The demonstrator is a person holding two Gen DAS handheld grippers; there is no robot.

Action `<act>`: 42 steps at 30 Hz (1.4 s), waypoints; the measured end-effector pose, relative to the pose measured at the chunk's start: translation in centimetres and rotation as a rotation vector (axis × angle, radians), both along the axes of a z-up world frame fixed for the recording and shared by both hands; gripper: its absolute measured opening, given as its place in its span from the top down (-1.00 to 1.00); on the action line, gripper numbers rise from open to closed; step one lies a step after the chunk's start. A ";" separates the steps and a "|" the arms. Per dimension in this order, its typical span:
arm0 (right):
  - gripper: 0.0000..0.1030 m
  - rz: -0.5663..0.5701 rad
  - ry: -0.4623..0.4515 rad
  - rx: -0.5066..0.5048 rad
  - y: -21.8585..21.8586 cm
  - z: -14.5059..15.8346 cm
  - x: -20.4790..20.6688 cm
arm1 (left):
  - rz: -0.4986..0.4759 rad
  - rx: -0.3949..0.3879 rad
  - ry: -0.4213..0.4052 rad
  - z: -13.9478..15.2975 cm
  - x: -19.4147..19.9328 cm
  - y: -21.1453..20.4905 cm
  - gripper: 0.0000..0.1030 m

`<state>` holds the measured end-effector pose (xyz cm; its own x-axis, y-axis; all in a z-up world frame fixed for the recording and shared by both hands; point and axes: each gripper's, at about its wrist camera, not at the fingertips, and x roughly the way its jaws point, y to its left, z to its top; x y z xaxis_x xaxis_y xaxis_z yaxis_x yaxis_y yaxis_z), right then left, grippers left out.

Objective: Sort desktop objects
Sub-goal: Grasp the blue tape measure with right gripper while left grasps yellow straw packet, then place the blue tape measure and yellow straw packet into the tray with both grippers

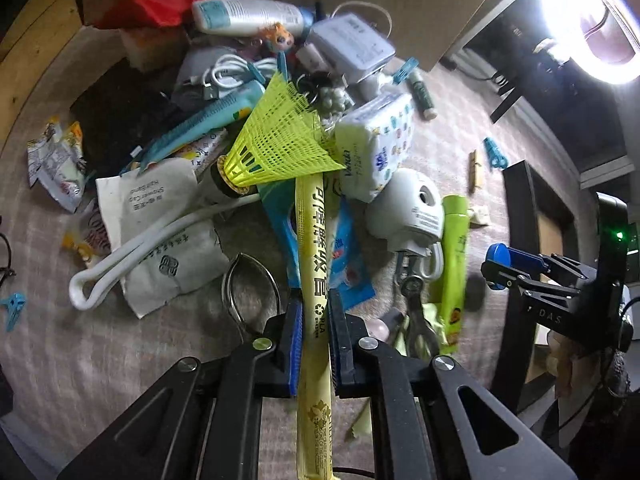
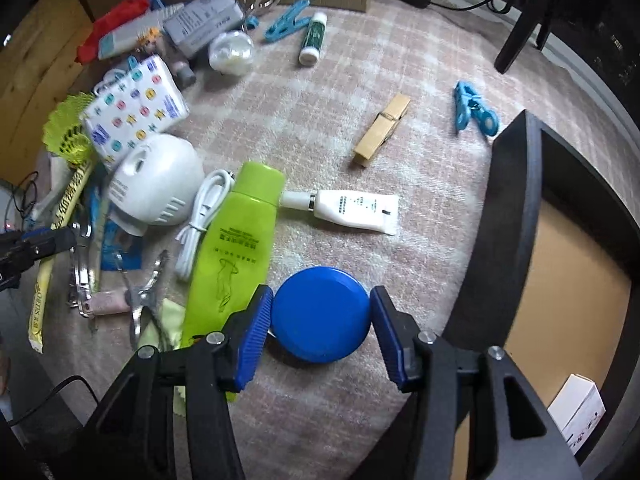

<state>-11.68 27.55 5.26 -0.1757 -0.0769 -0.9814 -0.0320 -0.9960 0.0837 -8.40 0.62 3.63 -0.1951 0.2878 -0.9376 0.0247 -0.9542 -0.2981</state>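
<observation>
One yellow packet [image 1: 316,280], its end cut off, fills the left gripper [image 1: 315,344].

Home room, checked tablecloth [image 2: 360,92], toiletries, clothes pegs [image 2: 382,130], snack packets [image 1: 56,164]

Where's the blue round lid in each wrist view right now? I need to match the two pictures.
Left wrist view: the blue round lid is at the right edge, seen edge-on, held between the right gripper fingers.
Right wrist view: the lid is bottom centre, between the blue pads of that gripper.
Shared landmark: the lime-green tube, just beside the lid in both views.
</observation>
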 end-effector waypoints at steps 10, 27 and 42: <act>0.05 -0.031 0.065 -0.031 2.7 3.9 2.3 | -0.009 0.055 0.092 4.3 1.4 1.0 0.81; 0.05 -0.221 0.114 0.056 11.0 4.9 4.2 | -0.294 0.157 0.116 6.3 -0.3 18.5 0.80; 0.05 -0.399 0.060 0.082 19.6 2.5 7.8 | -0.446 0.129 0.100 4.4 1.0 31.2 0.80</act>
